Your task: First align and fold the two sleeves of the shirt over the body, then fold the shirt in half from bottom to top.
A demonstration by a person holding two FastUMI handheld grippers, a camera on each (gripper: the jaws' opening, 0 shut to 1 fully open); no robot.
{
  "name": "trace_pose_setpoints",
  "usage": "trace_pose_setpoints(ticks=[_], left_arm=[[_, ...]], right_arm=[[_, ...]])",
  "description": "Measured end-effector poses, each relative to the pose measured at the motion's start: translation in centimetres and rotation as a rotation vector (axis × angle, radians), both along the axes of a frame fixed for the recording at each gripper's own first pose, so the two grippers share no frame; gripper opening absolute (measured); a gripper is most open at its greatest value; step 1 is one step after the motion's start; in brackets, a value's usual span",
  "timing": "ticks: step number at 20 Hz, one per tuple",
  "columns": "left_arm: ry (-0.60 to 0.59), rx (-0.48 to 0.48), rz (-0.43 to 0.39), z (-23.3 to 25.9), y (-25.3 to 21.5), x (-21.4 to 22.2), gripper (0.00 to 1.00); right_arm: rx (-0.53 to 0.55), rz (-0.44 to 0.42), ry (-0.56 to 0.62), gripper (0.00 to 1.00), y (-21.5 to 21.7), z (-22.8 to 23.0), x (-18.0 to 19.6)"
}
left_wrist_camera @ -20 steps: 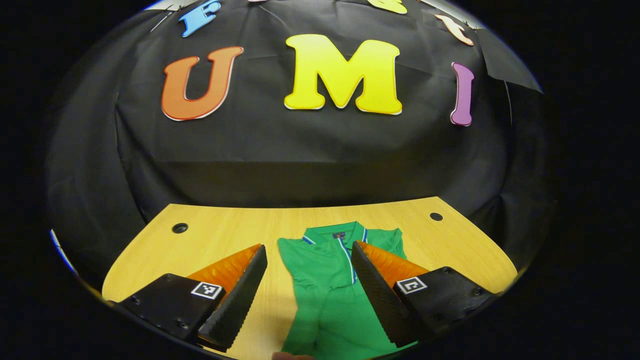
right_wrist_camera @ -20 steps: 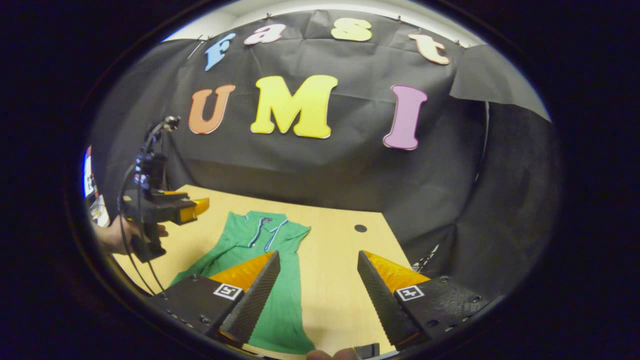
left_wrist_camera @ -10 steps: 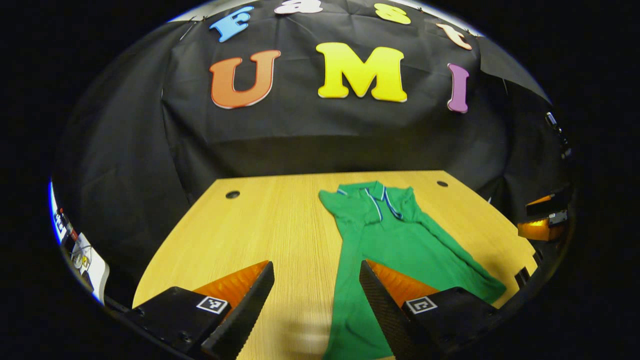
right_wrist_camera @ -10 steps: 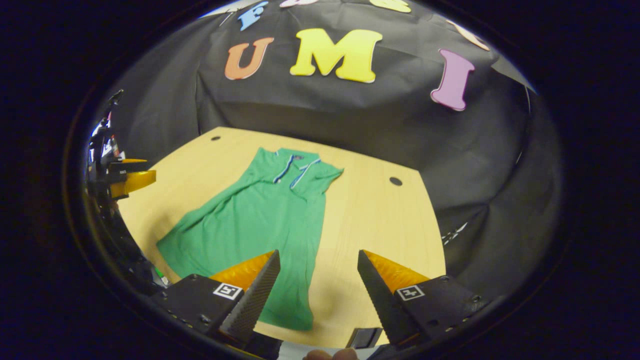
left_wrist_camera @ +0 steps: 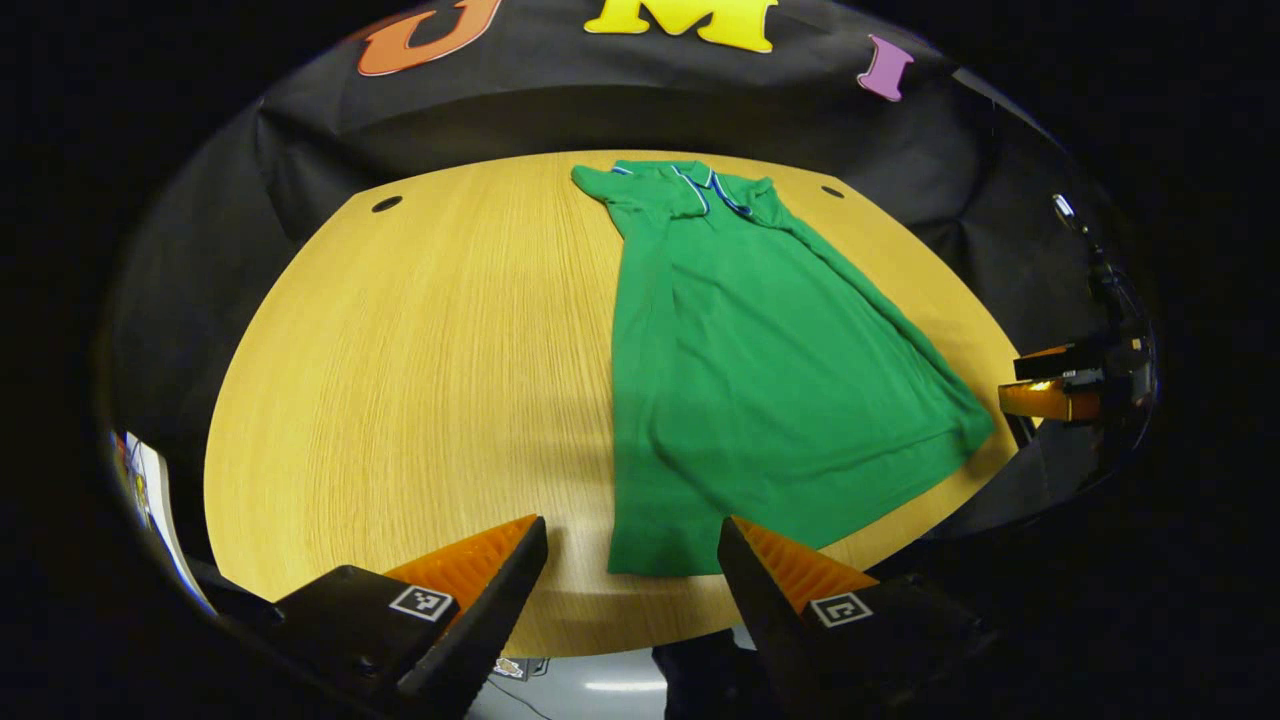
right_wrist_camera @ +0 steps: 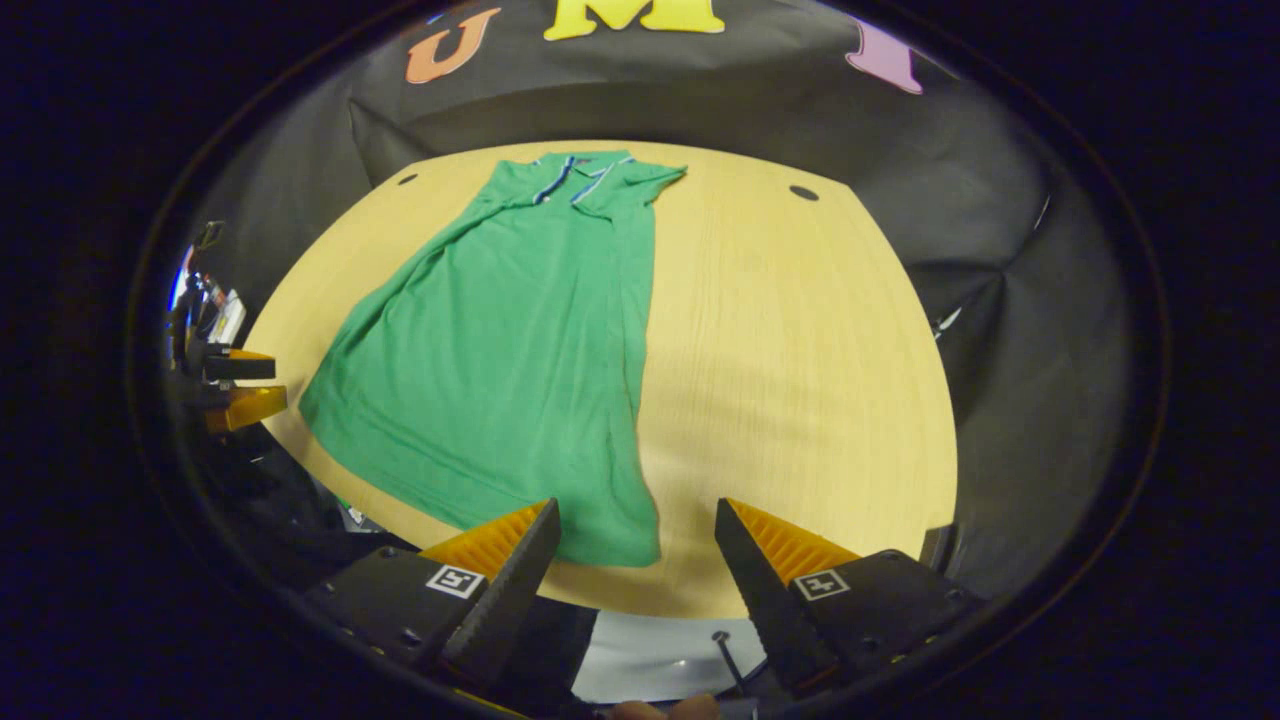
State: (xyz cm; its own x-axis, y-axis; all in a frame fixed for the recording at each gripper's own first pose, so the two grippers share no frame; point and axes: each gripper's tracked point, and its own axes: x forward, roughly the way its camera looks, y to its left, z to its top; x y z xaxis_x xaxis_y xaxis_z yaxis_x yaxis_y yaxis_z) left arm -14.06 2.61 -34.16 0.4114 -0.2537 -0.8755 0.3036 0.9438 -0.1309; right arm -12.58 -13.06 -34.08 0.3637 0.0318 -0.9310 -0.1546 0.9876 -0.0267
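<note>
A green polo shirt lies flat on the wooden table, collar at the far edge, hem at the near edge, both sleeves folded in over the body. My left gripper hangs open above the near table edge, close to the hem's left corner, with nothing between its fingers. My right gripper is open too, over the hem's right corner, holding nothing. The right gripper also shows far right in the left gripper view; the left gripper shows far left in the right gripper view.
Two round cable holes sit near the table's far corners. Black cloth walls enclose the table behind and at the sides. Light floor shows below the near table edge.
Both grippers have drawn back from near the collar toward the near table edge and risen, so the whole shirt down to its hem has come into sight. Both stayed open.
</note>
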Motion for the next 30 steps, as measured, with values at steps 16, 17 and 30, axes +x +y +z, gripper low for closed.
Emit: trace_pose_setpoints(ticks=[16,17,30], left_arm=[[0.152,0.08,0.03,-2.5,-0.6,-0.7,1.0],[0.153,0.08,0.027,-2.4,-0.9,-0.8,1.0],[0.268,-0.025,-0.021,-1.7,-2.9,-1.5,0.07]], right_arm=[[0.018,0.0,0.214,0.84,0.4,-5.0,-2.6],[0.029,-0.028,0.196,0.72,0.7,-5.5,-1.9],[0.065,-0.033,0.232,0.0,1.6,-4.9,-1.5]])
